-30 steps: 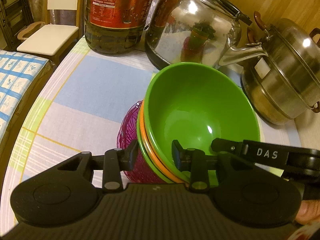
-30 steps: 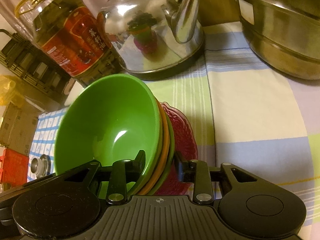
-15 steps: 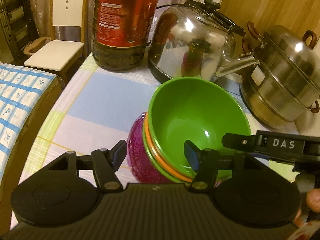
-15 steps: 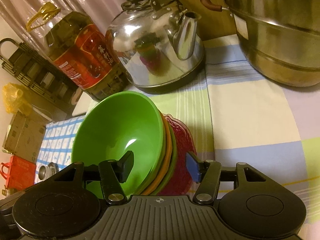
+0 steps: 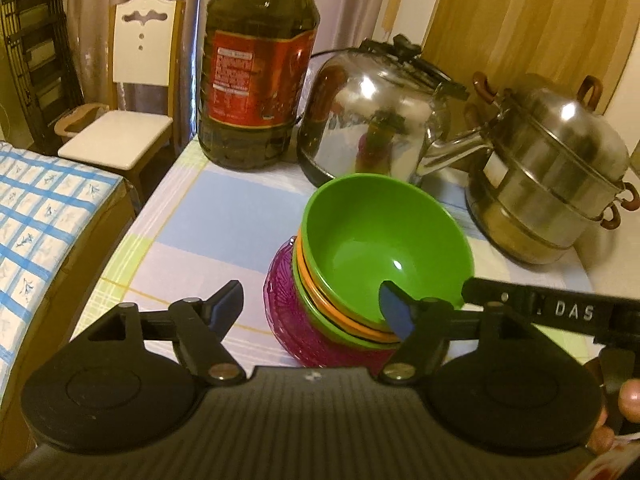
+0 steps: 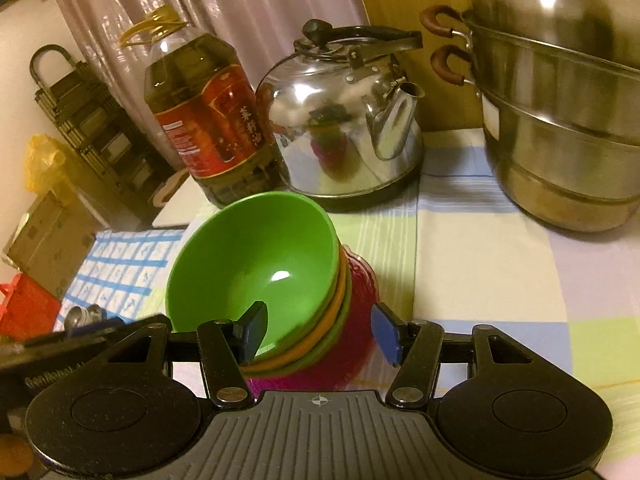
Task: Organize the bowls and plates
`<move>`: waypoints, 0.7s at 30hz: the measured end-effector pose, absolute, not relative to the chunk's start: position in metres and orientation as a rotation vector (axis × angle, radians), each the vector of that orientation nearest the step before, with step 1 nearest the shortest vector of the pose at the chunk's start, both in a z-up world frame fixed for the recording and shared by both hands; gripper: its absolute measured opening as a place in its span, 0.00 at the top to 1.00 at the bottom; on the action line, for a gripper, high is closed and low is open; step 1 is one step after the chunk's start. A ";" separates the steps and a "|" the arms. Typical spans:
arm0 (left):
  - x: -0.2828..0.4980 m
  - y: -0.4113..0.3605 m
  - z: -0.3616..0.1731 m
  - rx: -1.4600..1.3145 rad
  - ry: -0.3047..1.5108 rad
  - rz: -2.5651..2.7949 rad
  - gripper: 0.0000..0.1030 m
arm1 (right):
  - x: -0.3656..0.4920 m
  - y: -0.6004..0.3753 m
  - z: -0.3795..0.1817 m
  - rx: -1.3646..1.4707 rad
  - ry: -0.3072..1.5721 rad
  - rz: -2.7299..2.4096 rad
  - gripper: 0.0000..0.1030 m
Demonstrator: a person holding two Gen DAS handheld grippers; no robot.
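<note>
On checked cloth (image 5: pixel 224 216), mid-table: bowl stack (image 5: pixel 360 280) — smooth green plastic bowl (image 5: pixel 380 240) on top, empty inside, nested over orange, then green, w/ ribbed purple bowl (image 5: pixel 292 312) at bottom. Stack leans a bit. Left gripper (image 5: pixel 312 308): jaws opening, wide, pads off the rims. Right gripper (image 6: pixel 316 332): jaws apart, straddling the stack's rim, not pressing. At 12 o'clock, shiny steel kettle (image 5: pixel 376 120); 11 o'clock, oil jug (image 5: pixel 256 80), mostly full; 2 o'clock, lidded steel steamer (image 5: pixel 552 176).
</note>
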State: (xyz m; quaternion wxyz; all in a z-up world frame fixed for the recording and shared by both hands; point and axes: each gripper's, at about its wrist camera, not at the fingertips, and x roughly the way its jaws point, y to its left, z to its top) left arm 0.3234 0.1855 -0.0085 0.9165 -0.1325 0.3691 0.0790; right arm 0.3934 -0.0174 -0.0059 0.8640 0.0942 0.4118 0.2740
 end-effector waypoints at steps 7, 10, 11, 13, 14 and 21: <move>0.302 0.166 -0.001 -0.220 0.751 0.146 0.24 | 0.365 -0.038 -0.006 0.235 0.841 0.555 0.34; 0.291 0.157 0.001 -0.203 0.760 0.147 0.24 | 0.352 -0.045 -0.004 0.232 0.836 0.543 0.34; 0.286 0.155 0.002 -0.201 0.760 0.144 0.24 | 0.348 -0.046 -0.004 0.229 0.833 0.537 0.34; 0.276 0.150 0.003 -0.201 0.759 0.143 0.24 | 0.338 -0.051 -0.002 0.229 0.831 0.532 0.34; 0.271 0.148 0.005 -0.198 0.757 0.144 0.24 | 0.333 -0.053 -0.001 0.229 0.832 0.531 0.34; 0.239 0.134 0.018 -0.208 0.738 0.128 0.24 | 0.298 -0.064 0.010 0.203 0.832 0.528 0.34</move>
